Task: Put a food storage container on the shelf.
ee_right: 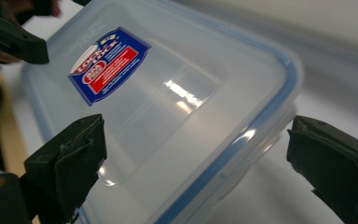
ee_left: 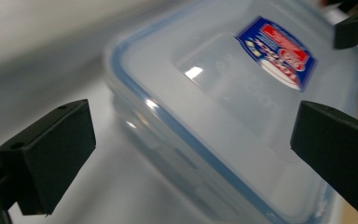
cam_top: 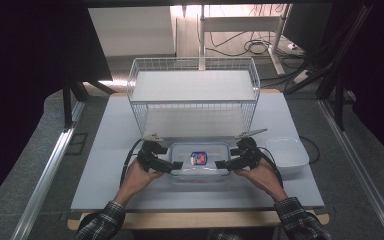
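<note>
The person's two sleeves (cam_top: 110, 220) are coming in at the bottom of the high view, right under the camera. The big grey table (cam_top: 105, 165) is lying under everything. A white wire basket (cam_top: 194, 92) is standing at the far side of it, on its own.

In front of the basket, a clear box with a lid (cam_top: 200, 161) is sitting flat on the table, in the middle near the person. The lid is on (it has a blue ring running round its edge). A small white tub (cam_top: 287, 155) is sitting just beside the box, on the right side.

The left gripper (cam_top: 176, 165) is pointing at the left end of the box. Its jaws are standing wide apart, and the corner of the box is showing between them in the left gripper view, with nothing squeezed.

The right gripper (cam_top: 220, 164) is pointing at the right end the same way, jaws wide apart too.

A blue and red sticker (cam_top: 198, 158) is lying on top of the lid.
</note>
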The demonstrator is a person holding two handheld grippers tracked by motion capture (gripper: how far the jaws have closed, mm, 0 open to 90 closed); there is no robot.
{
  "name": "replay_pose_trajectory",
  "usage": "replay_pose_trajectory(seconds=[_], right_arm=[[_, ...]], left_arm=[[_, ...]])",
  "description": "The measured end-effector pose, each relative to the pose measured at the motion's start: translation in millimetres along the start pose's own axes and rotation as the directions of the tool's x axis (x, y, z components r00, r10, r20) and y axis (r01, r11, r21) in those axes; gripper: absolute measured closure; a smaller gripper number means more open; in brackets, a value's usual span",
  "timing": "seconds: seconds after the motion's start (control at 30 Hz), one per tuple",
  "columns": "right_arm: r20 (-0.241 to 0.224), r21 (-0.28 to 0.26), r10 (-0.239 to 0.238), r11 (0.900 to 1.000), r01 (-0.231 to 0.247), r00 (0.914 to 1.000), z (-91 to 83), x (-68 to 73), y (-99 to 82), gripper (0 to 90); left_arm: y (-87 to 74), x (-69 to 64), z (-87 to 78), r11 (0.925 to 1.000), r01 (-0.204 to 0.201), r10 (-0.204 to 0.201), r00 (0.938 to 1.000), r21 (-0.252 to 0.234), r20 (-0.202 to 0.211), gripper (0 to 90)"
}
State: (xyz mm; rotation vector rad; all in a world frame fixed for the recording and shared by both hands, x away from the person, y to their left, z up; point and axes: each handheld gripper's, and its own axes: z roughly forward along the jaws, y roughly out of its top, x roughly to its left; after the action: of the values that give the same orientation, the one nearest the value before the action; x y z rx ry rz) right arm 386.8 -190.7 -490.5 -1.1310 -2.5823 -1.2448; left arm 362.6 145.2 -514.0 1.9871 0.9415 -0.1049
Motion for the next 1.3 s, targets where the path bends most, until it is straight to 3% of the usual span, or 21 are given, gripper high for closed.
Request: replay_pose_trajectory(seconds=[0.03,0.07,0.13,0.3,0.37,0.47,0.63,0.8,0.97,1.13,1.3], right_arm=[[-0.027,0.007,0.015,0.9999,-0.015,0.9995,1.7,-1.2,-1.1,5.5],[-0.047,0.016,0.032,0.9994,-0.031,0.9984,3.6,-1.6,-2.2,4.5],[-0.038,0.007,0.021,0.9998,-0.02,0.9991,2.4,-0.1,-2.8,6.1],[-0.055,0.029,0.065,0.9976,-0.063,0.9964,-4.6,3.7,-9.4,14.0],[-0.058,0.021,0.074,0.9971,-0.073,0.9956,-8.9,7.3,-14.1,18.1],[-0.045,0.01,0.051,0.9986,-0.051,0.9976,-15.6,13.8,-19.4,24.8],[-0.056,-0.049,0.092,0.9943,-0.095,0.9942,-28.2,16.9,-27.3,40.2],[-0.091,-0.065,0.146,0.9862,-0.152,0.9851,-35.1,14.1,-31.2,49.6],[-0.059,-0.085,0.13,0.9873,-0.134,0.9898,-37.2,19.3,-30.9,51.7],[-0.053,-0.108,0.125,0.9857,-0.13,0.9908,-37.4,18.7,-31.8,52.6],[-0.04,-0.127,0.113,0.985,-0.117,0.9928,-36.9,20.3,-31.4,52.5]], left_arm=[[-1.6,-0.3,4.1,0.9998,0.01,-0.011,0.9992,0.019,0.038,0.0],[-2.3,-0.7,4.3,0.9997,0.02,-0.021,0.9991,0.014,0.037,0.0],[-1.9,-4.3,2.4,0.9989,0.024,-0.026,0.9992,0.039,0.031,0.0],[-8.0,-8.5,-6.0,0.9971,0.051,-0.053,0.9977,0.056,0.042,7.7],[-11.9,-11.6,-11.2,0.9983,0.041,-0.043,0.9983,0.042,0.038,13.1],[-16.1,-18.8,-18.7,0.9998,0.011,-0.012,0.9998,0.018,0.015,20.4],[-25.5,-23.7,-30.4,0.9963,0.064,-0.063,0.9978,-0.057,0.02,37.0],[-27.1,-28.5,-32.1,0.9899,0.098,-0.098,0.9952,-0.103,0.006,41.8],[-26.0,-29.9,-33.0,0.9867,0.1,-0.103,0.9945,-0.128,-0.019,43.8],[-28.7,-23.4,-36.2,0.9779,0.136,-0.134,0.9907,-0.159,0.025,49.1],[-27.9,-23.5,-36.0,0.9791,0.131,-0.131,0.9913,-0.156,0.011,49.1]])
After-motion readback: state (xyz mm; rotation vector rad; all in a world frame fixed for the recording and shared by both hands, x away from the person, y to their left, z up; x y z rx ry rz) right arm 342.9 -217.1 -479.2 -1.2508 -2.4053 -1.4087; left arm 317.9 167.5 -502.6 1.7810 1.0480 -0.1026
